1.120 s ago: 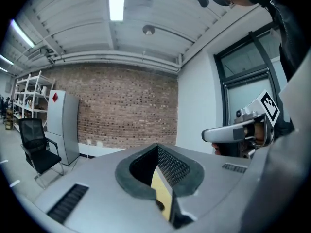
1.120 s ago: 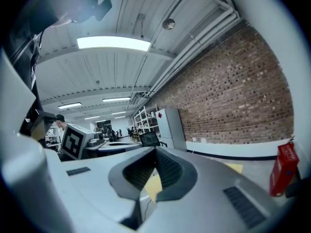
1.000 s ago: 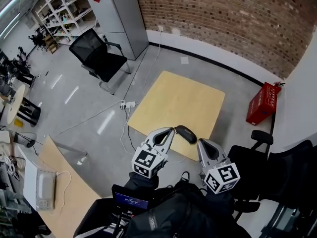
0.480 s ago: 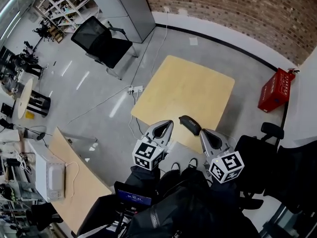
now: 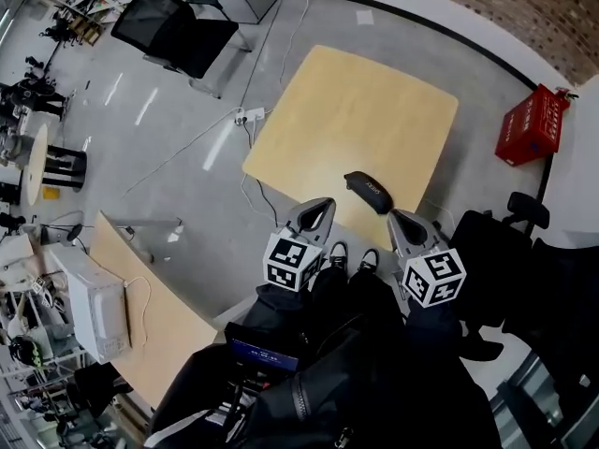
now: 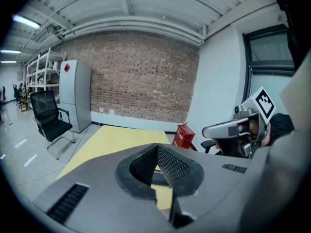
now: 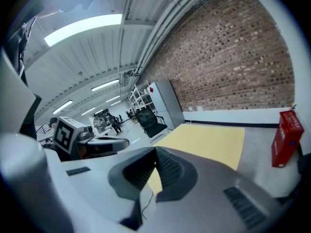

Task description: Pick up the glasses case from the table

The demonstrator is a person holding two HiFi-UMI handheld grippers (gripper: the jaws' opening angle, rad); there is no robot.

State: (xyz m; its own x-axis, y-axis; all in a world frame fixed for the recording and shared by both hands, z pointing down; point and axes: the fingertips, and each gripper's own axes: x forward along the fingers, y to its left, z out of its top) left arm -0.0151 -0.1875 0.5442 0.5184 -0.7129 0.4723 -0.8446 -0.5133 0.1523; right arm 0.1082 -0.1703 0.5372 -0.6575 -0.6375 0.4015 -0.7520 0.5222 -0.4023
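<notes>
Obs.: black oblong glasses case [image 5: 368, 192] lies on the pale yellow square wooden worktop [image 5: 356, 110], close to its near edge and toward the right-hand side, set on a diagonal. Nothing else is on the worktop.

Left gripper [image 5: 322, 206]: fingers together, nothing between them. It hangs just short of the near edge, to the left of the case and apart from it.

Right gripper [image 5: 397, 217]: fingers together, empty. It sits just to the right of the case's near end; no contact visible.

Both grippers point forward and somewhat down toward the case. Pick not yet begun.

Handling (judgement): the case looks like a rigid moulded shell, so probably light and stiff, not prone to crushing under a moderate squeeze. Surface appears smooth and rounded, so pads could slide off the curved ends.

Take-hold (judgement): across the short width at mid-length, where the sides run nearly parallel. The right gripper is the nearer. Its fingers must spread wider than the case first, then straddle it low, near the worktop.
</notes>
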